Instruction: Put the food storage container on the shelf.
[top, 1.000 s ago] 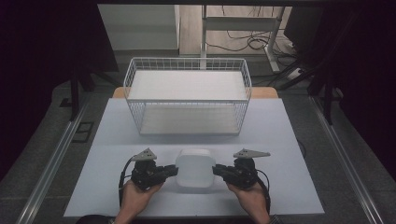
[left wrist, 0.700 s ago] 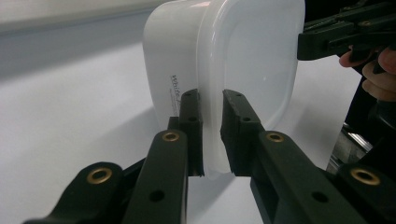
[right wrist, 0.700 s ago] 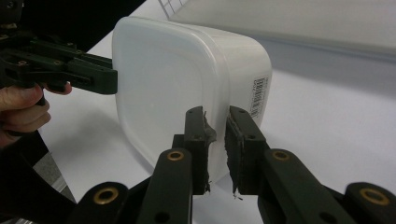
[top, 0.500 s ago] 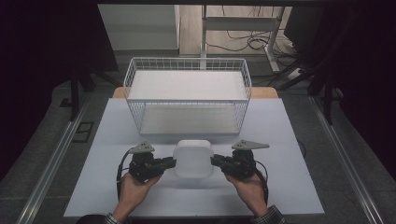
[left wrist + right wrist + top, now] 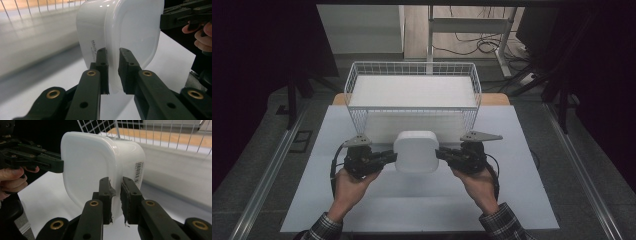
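Barcode label (image 5: 138,172) on gripped white container (image 5: 415,151) faces right gripper view.

White tub, black grippers, pale blue table

The tub (image 5: 415,151) is white with a small black barcode sticker and tiny black writing. The left gripper (image 5: 388,156) and right gripper (image 5: 444,154) are black with gold-brown rivets. The basket (image 5: 413,79) is white wire in a grid. The table (image 5: 422,210) is pale blue. The sleeves (image 5: 503,223) are grey plaid.
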Tool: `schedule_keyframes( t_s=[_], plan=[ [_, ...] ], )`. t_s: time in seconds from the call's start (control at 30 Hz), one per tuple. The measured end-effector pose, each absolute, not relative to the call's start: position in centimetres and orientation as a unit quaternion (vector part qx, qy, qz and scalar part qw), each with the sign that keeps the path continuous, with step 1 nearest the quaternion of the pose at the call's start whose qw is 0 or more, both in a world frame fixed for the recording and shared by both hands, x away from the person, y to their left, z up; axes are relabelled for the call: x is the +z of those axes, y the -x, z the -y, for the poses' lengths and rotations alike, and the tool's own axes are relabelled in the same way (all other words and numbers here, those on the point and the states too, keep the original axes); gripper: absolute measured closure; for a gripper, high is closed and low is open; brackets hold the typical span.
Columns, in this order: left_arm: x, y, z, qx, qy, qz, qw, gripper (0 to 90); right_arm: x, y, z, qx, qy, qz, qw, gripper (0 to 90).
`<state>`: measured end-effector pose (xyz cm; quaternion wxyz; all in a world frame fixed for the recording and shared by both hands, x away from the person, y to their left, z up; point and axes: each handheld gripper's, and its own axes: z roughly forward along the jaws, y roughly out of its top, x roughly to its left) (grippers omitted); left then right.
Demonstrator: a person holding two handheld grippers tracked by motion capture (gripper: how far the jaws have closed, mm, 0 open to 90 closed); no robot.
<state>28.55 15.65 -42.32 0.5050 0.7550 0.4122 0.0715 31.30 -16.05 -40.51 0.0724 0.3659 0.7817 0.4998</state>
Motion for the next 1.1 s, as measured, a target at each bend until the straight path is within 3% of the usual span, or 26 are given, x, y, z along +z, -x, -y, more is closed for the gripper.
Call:
schedule_keyframes(
  t_s=[1.1],
  plan=[
    [-31.3,-34.7,-17.3,0.125,-0.741,-0.398,0.526,79.3,-30.1,-37.9,14.0,0.536,-0.348,-0.76,0.118,78.2]
  ],
)
